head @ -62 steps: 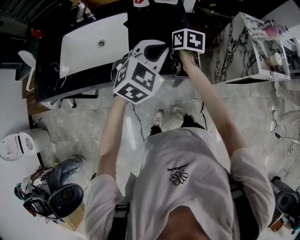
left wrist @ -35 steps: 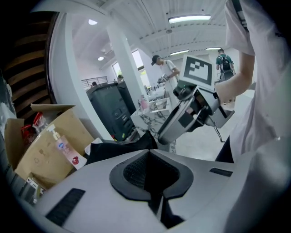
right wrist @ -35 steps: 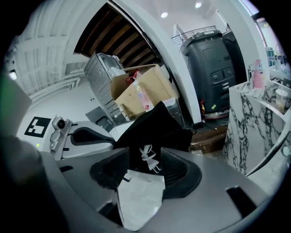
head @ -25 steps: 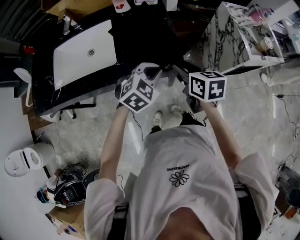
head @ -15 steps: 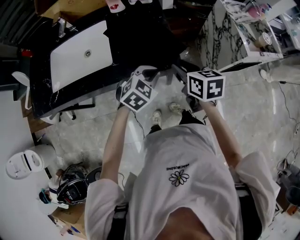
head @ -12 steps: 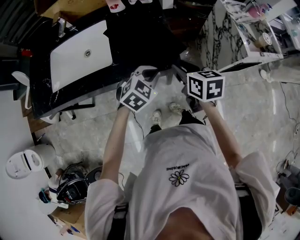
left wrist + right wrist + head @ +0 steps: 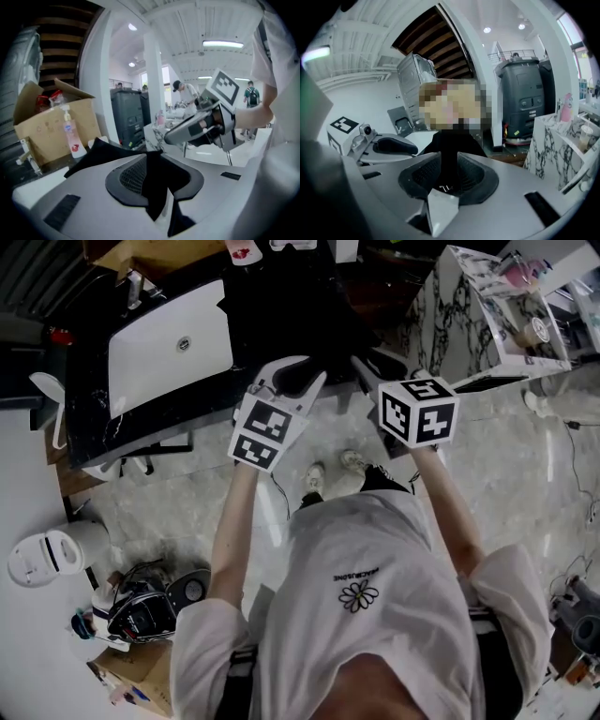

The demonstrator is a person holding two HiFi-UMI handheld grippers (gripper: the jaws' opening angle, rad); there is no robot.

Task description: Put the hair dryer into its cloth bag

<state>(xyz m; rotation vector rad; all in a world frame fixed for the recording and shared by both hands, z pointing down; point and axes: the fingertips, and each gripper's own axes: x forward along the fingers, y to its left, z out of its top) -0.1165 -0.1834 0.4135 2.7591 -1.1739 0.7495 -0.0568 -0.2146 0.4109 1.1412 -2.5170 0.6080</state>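
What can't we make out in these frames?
- Hair dryer: in no view, so whether it is in the bag is unknown.
- Outline of the bag, head view: black on black counter.
- Label on bottle, left gripper view: too small.

My head camera looks steeply down past my arms (image 7: 230,531) to the floor (image 7: 178,493) and the far black bench (image 7: 159,423). The camera on my left gripper (image 7: 154,176) sits close behind its opening jaws, the black cloth bag (image 7: 101,150) between them, and faces right; the one on my right gripper (image 7: 449,176) (jaws closing, same cloth between) faces left. Each catches the other gripper, and both share the dark cabinet (image 7: 129,117) beyond.
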